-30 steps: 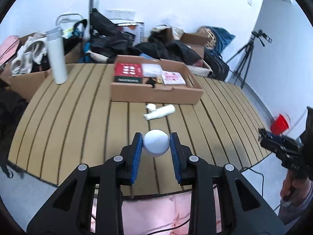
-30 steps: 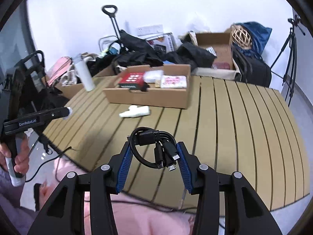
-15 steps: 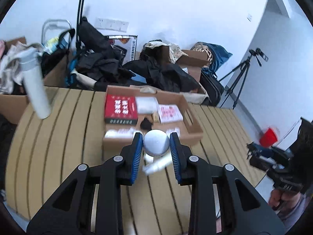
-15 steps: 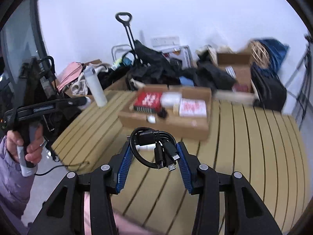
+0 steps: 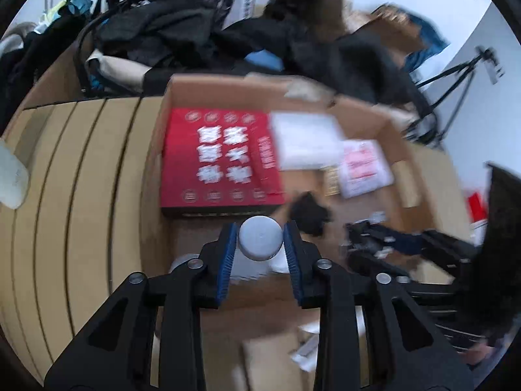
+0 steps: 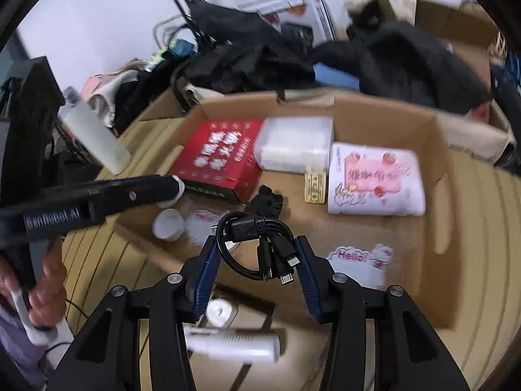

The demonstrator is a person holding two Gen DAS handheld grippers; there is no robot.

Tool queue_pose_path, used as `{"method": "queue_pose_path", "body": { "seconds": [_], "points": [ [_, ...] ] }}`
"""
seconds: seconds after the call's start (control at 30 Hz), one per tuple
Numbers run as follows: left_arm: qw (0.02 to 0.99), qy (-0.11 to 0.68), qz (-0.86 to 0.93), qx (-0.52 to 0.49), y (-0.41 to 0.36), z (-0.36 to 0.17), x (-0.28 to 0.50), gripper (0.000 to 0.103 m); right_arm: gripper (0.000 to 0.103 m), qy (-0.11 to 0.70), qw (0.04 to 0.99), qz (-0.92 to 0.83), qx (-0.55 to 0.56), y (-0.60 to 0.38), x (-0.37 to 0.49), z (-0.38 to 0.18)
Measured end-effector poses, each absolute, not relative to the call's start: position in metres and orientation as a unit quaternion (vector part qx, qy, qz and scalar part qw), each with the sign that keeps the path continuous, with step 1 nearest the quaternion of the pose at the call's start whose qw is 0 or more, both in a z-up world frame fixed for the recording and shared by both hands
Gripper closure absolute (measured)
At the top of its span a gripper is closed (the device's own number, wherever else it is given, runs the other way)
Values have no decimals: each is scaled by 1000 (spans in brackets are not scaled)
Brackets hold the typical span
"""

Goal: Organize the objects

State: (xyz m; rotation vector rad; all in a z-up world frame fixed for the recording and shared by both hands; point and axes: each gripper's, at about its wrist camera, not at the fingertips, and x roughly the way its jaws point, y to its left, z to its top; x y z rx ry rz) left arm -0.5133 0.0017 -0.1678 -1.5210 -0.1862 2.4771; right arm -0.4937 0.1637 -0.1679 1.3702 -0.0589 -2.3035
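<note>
**Ana:** Left wrist view has the left gripper (image 5: 260, 244) over the near end of the cardboard box (image 5: 384, 120), with the round white object (image 5: 260, 242) between its blue pads. Its jaws are opening. The object looks barely touched on either side now, so it seems about to drop.

**Ben:** And it would land where? The red box (image 5: 221, 159) lies just beyond it, the small black item (image 5: 309, 211) just to its right.

**Ana:** Probably on bare cardboard near the red box's edge. Being round, it could roll into the black item or under the other tool.

**Ben:** Right wrist view shows the right gripper (image 6: 257, 254) about half open, clamped on the coiled black cable (image 6: 257, 244), plugs dangling. It hangs above the box's near wall.

**Ana:** That is the second risk. The two tools are close together over one corner; the left one crosses that view just beside the white cap (image 6: 167, 224). They could knock each other.

**Ben:** The cable may also snag on a pad when let go, or fall outside onto the slatted table (image 6: 482, 244). The white tube (image 6: 231, 345) lies there already.

**Ana:** The pictures are blurred, so finer contact cannot be judged.
</note>
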Motion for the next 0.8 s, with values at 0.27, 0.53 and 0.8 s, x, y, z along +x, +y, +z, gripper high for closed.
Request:
{"method": "queue_pose_path", "body": {
  "seconds": [0.27,0.53,0.8],
  "points": [
    [115,-57,864,-488,-6,-146,-500,45,16,-48,246,-836,488,166,-498,-163],
    [44,-28,882,-468,-29,-68,-427,12,16,-37,237,-865,442,209,-449,-77],
    [4,19,889,-458,-63,-42,-292,6,16,32,199,-884,422,287,-325,-28]
  ]
}}
